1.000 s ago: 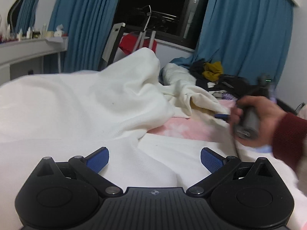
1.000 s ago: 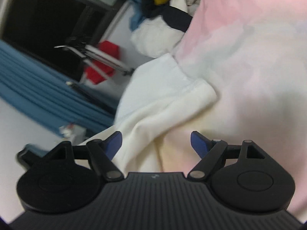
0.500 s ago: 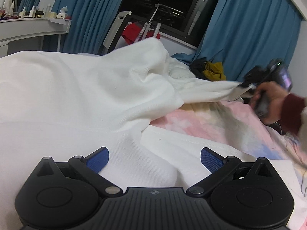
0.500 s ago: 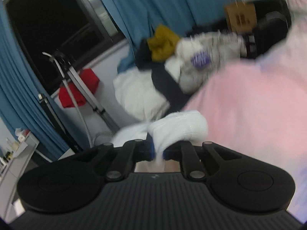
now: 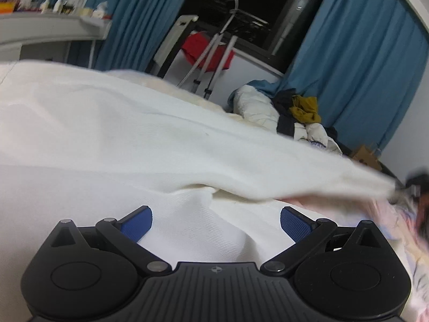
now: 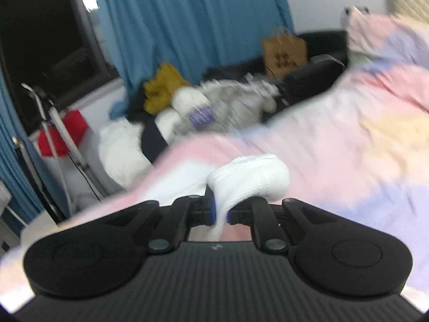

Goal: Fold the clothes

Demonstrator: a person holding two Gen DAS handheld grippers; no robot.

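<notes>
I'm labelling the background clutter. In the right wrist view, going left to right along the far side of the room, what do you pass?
Red cloth → white bundle → mustard-yellow garment → brown paper bag → pink bedding.

white garment (image 5: 161, 139), pink pastel-blotched bedsheet (image 6: 348, 147), blue curtains (image 5: 362, 67), blue-padded tongs (image 5: 216, 219)

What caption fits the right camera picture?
Right gripper pinching a white garment above the pink bedspread.
</notes>
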